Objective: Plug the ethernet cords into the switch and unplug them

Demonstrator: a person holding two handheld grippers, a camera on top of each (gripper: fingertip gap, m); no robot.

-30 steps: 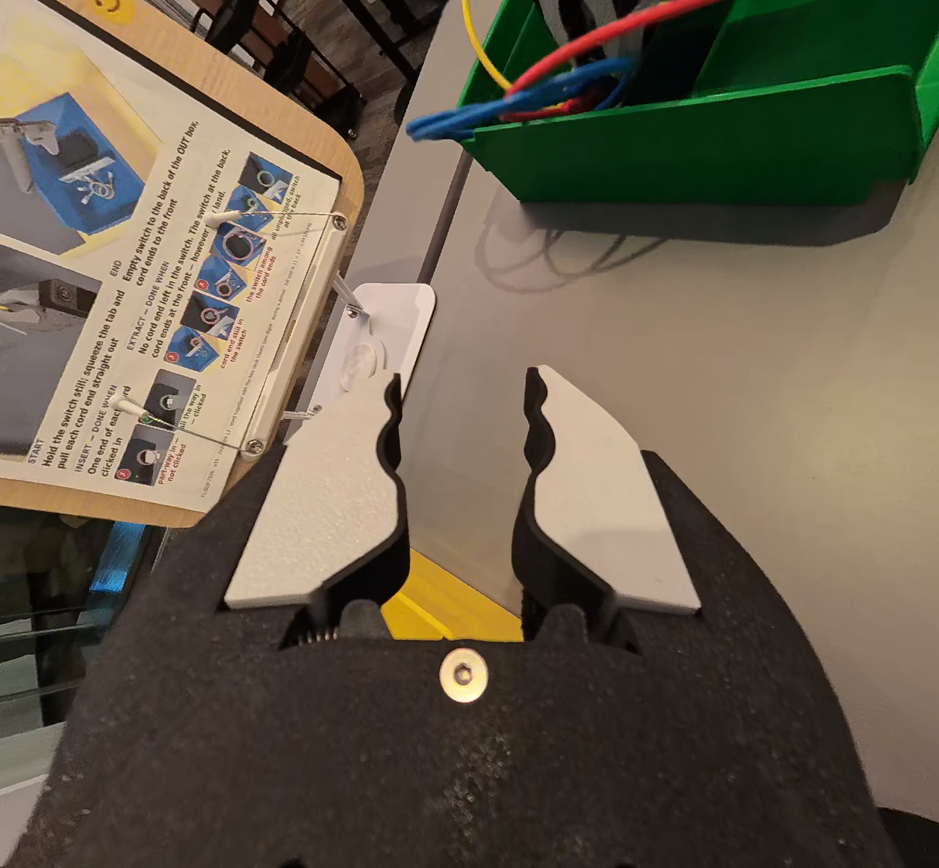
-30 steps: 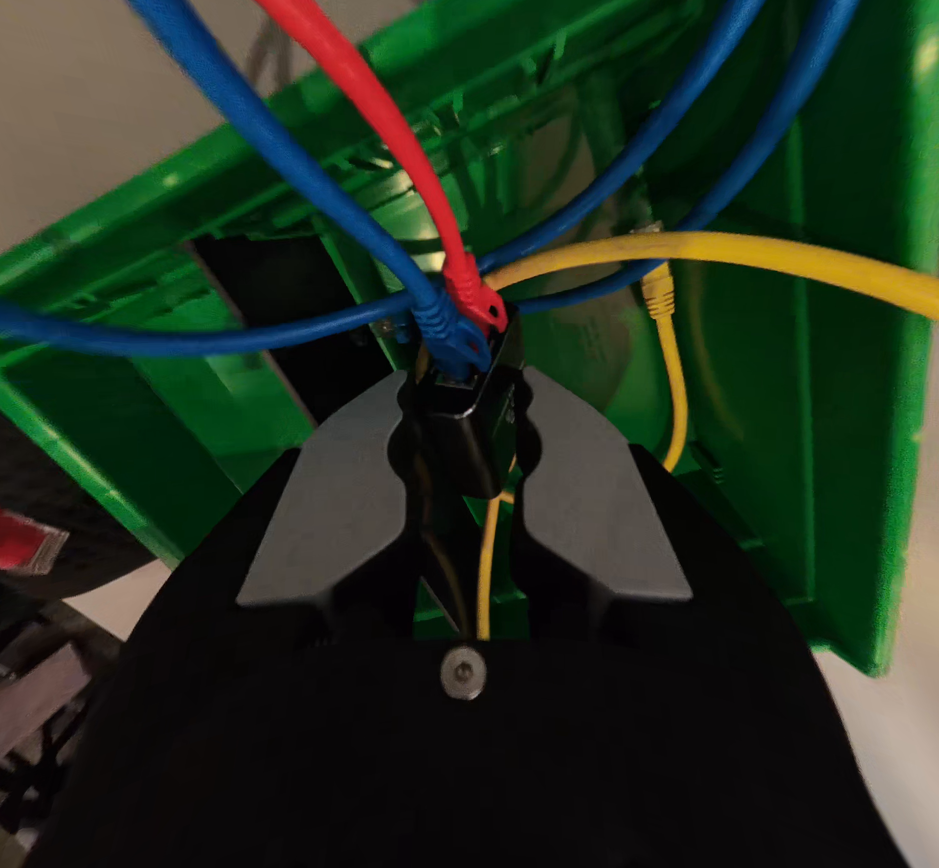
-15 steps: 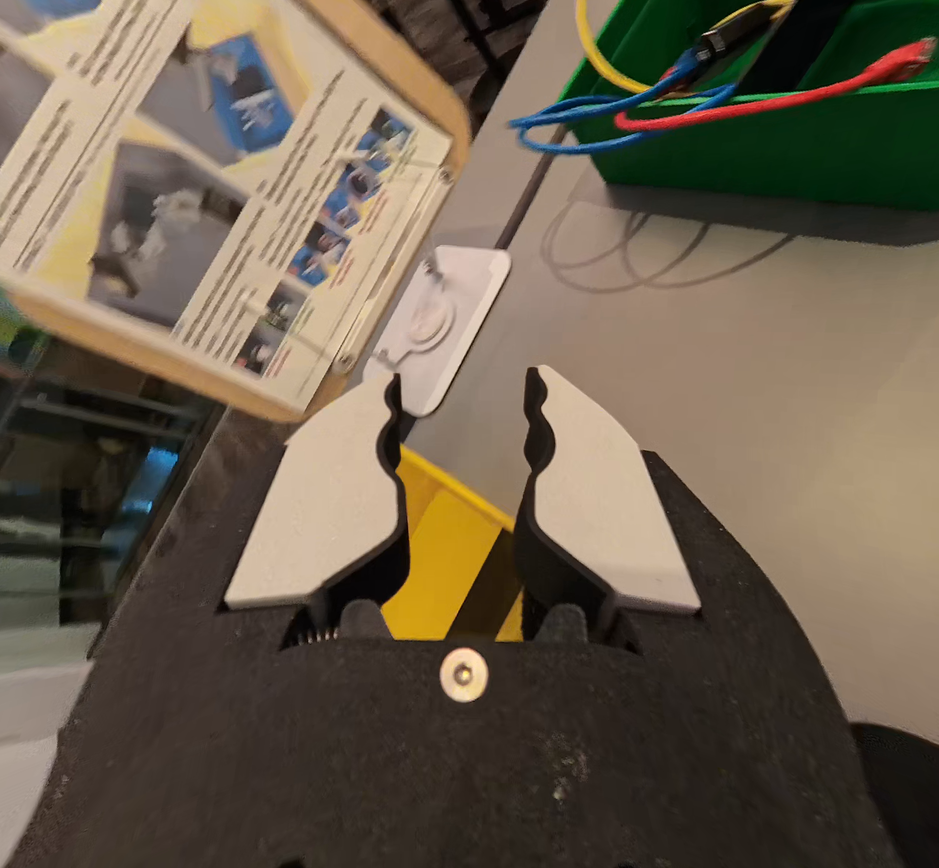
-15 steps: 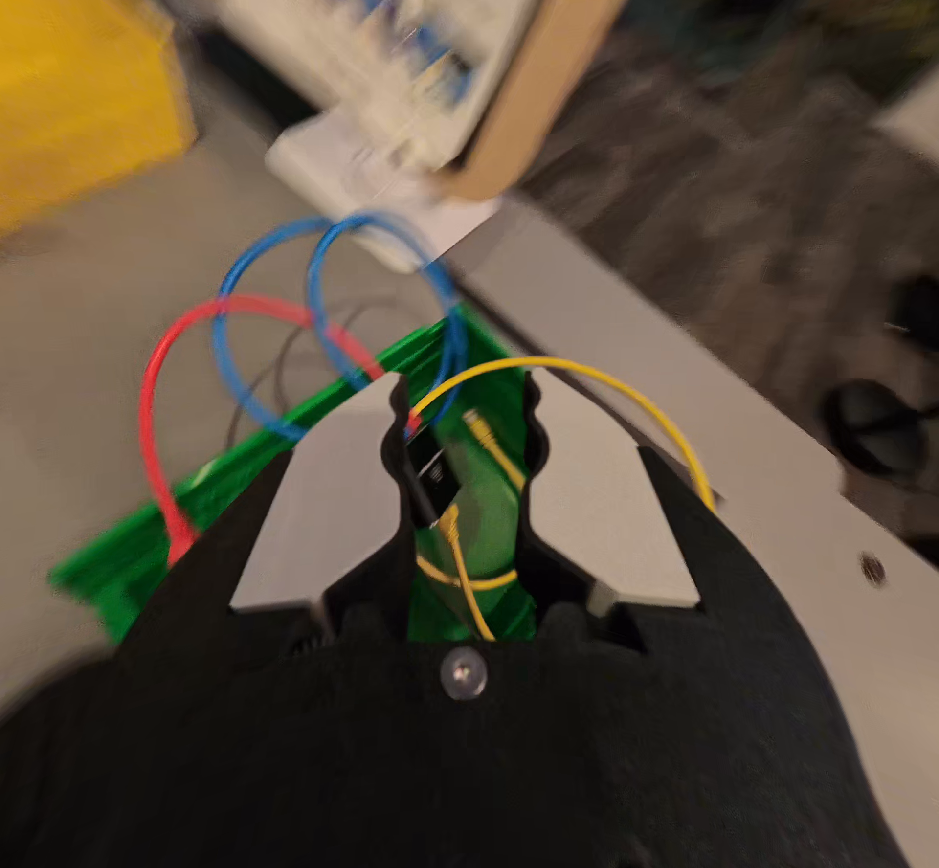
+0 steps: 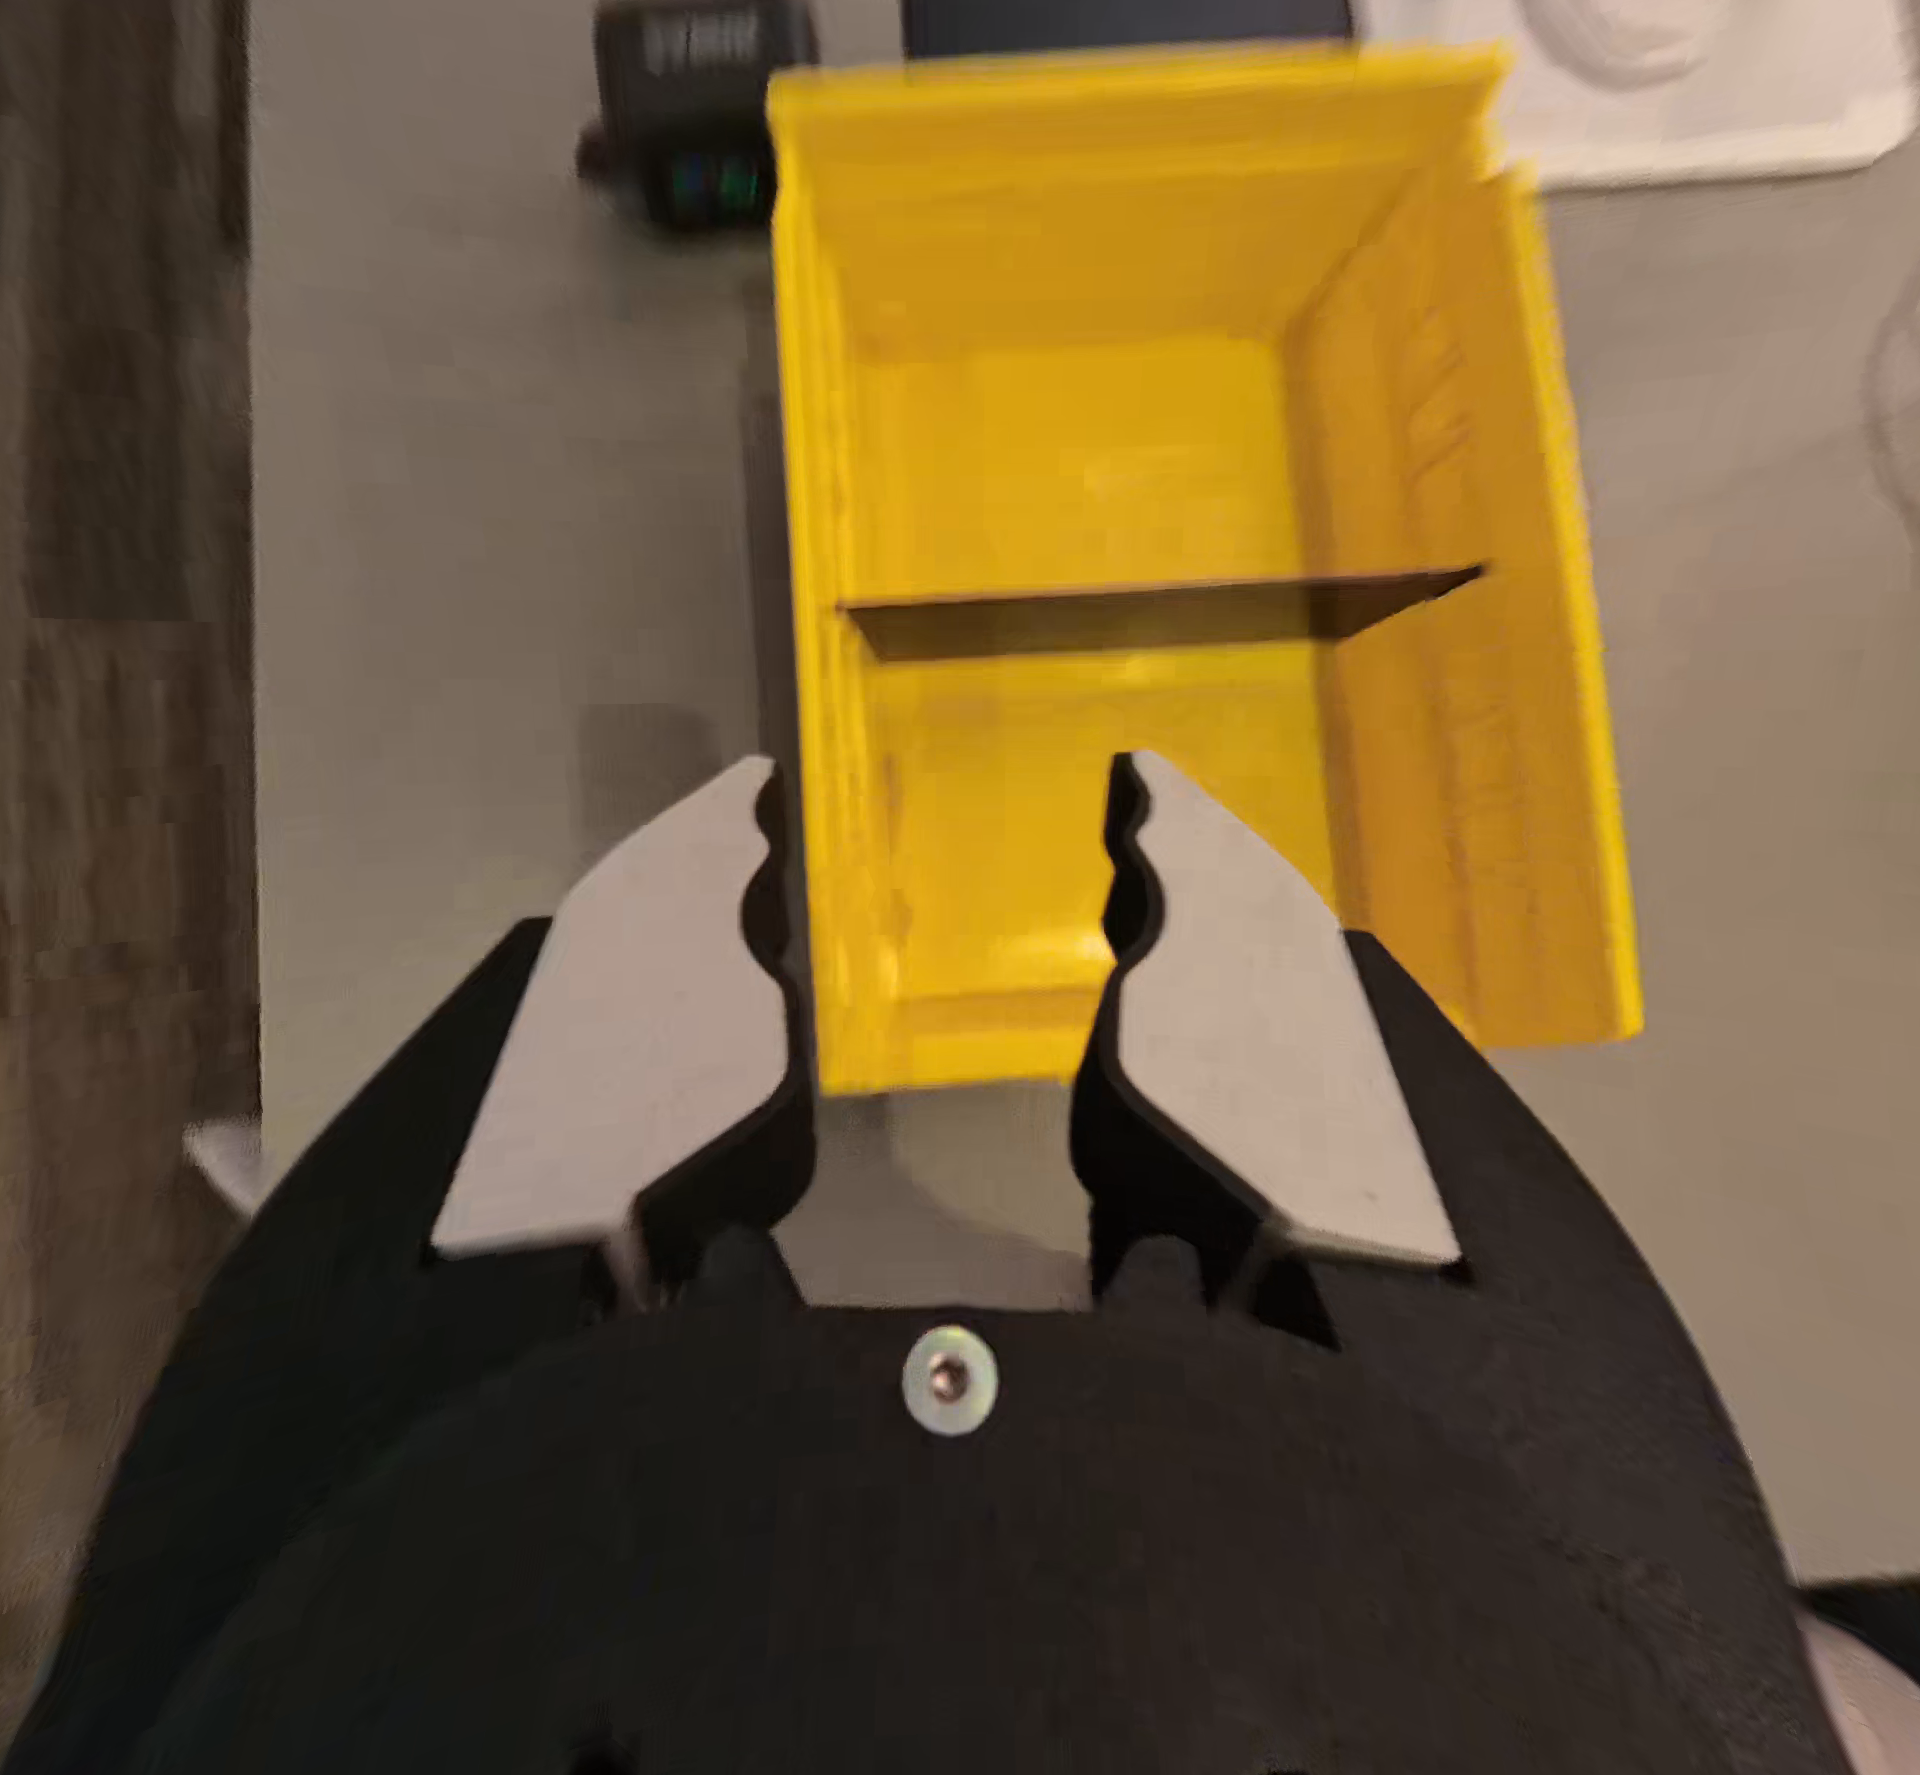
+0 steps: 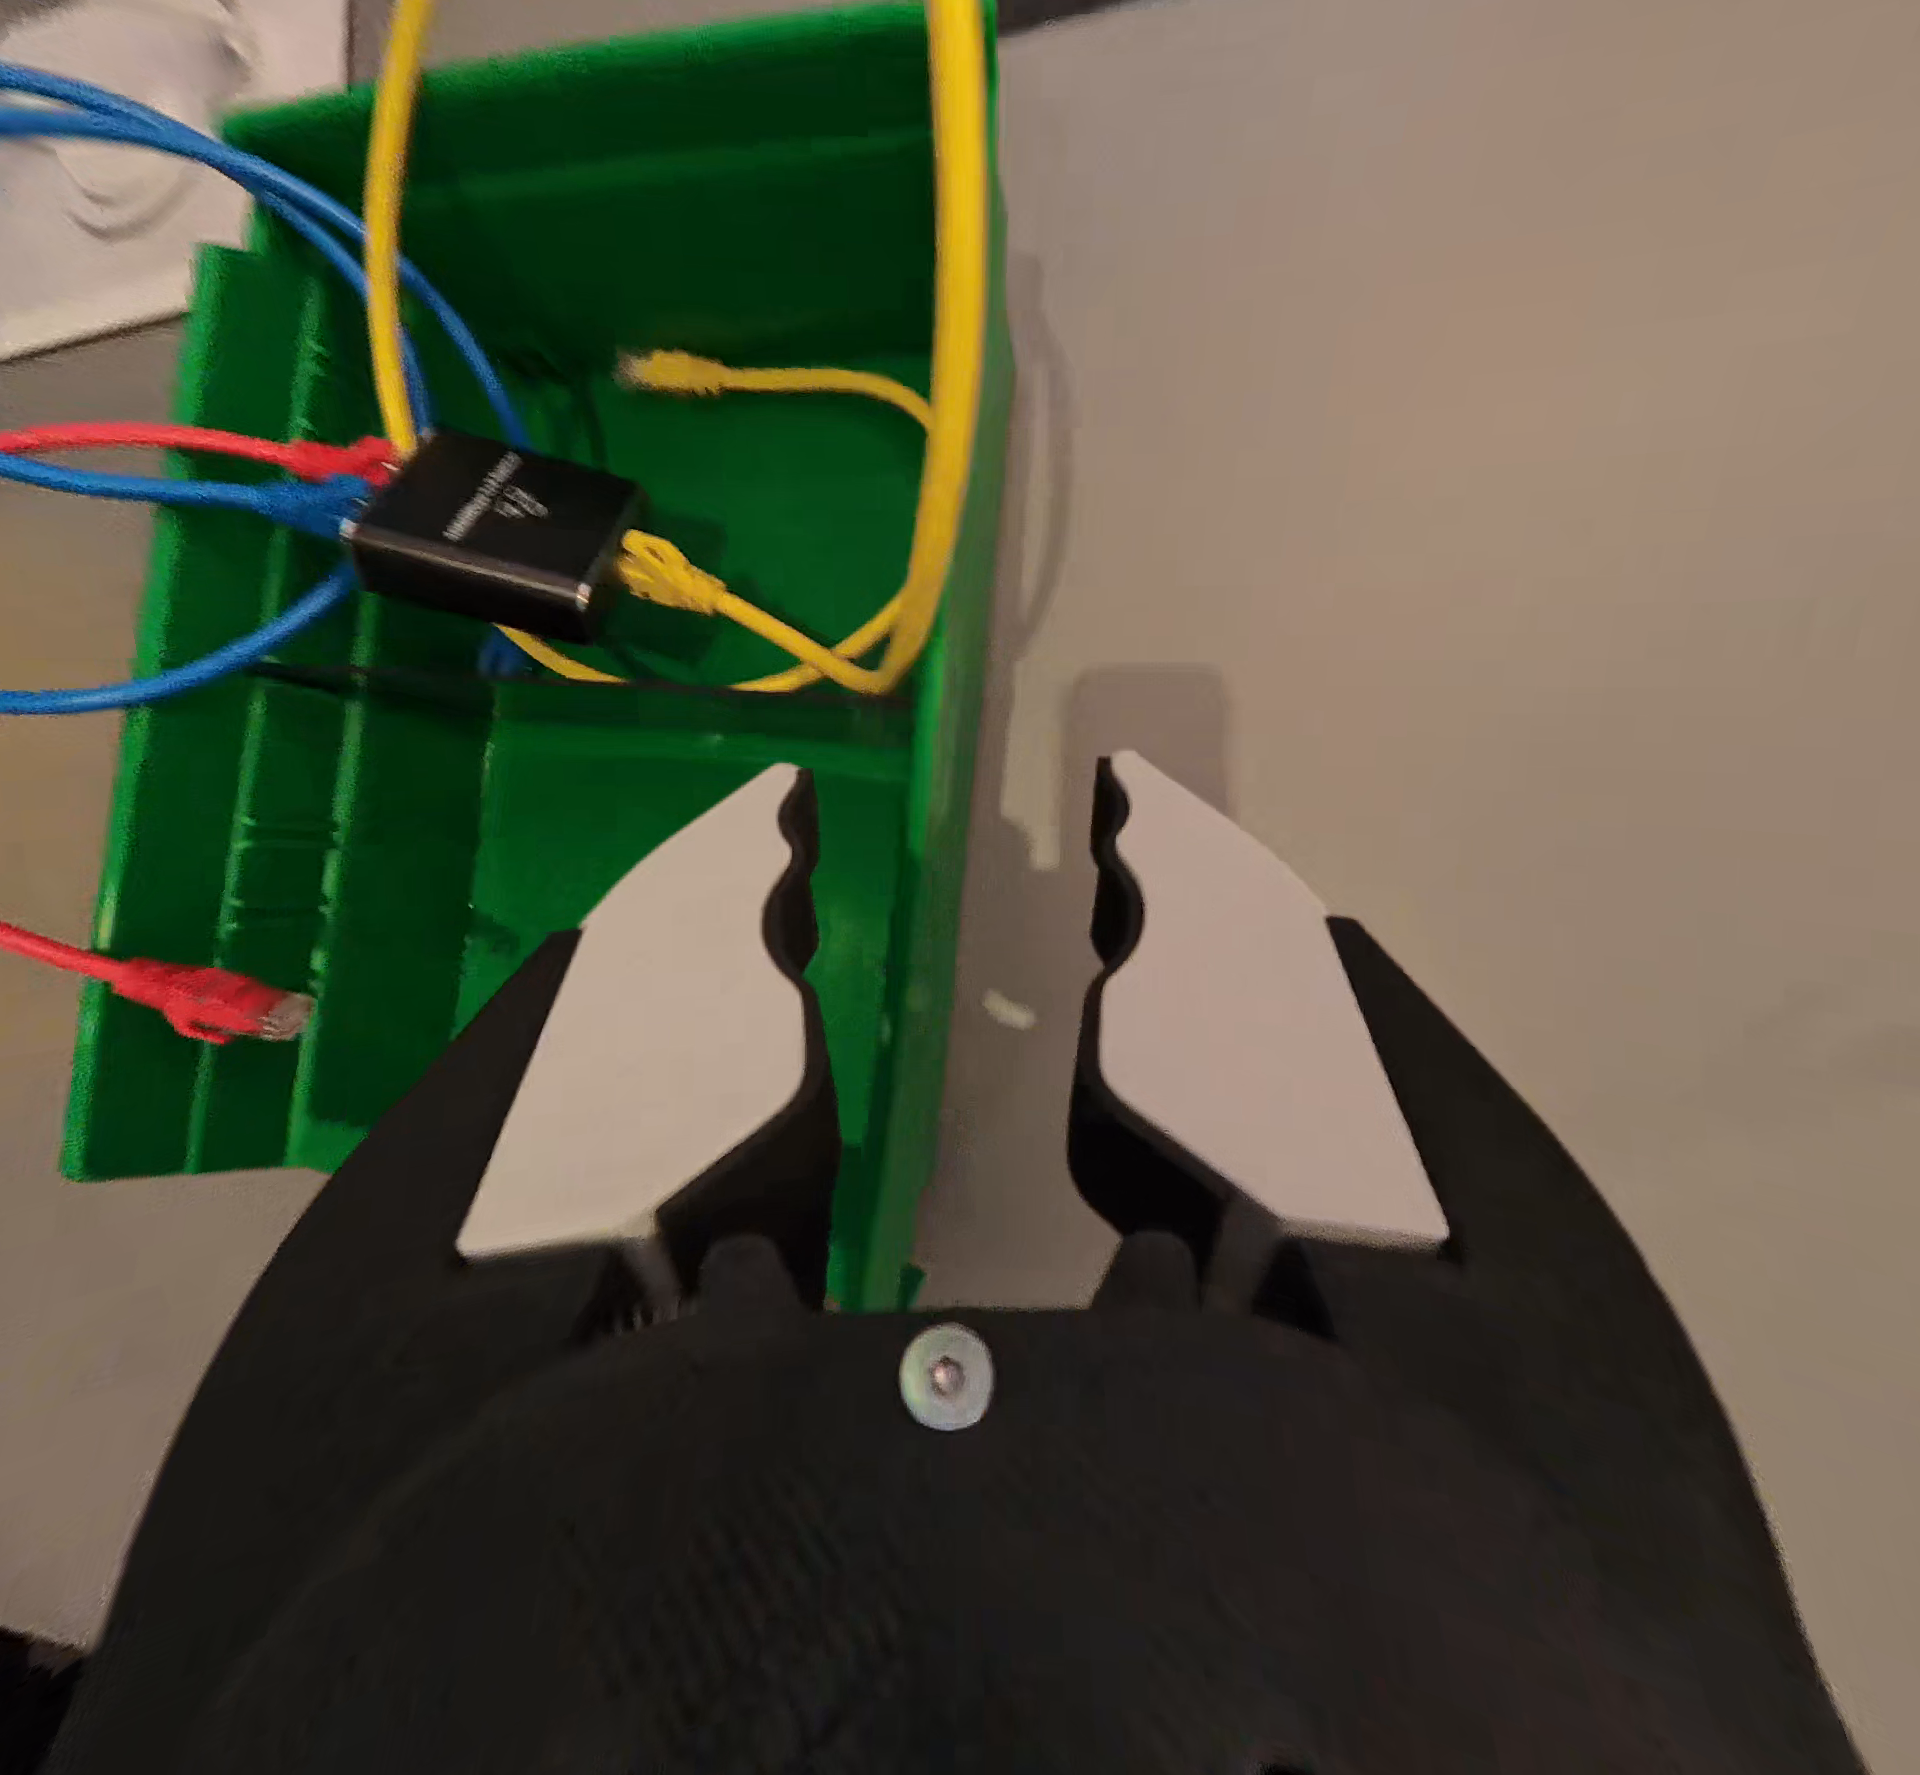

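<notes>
Both jaws apart, empty | switch [image 6: 494, 536] bears white writing, cords plugged | green bin [image 6: 665, 198]

The green bin [image 6: 935, 894] at the centre left of the right wrist view looks like ribbed moulded plastic with a faint sheen. The switch [image 6: 494, 536] in it is smooth black with a glossy edge. The yellow cord [image 6: 956, 271], blue cords [image 6: 208, 156] and red cord [image 6: 135, 442] have smooth jackets. The yellow bin [image 5: 1455, 738] is plastic too. Both sit on a matt grey surface [image 6: 1507, 375]. The left gripper [image 5: 940, 790] has a rough matt black body and a shiny metal screw [image 5: 949, 1382].
</notes>
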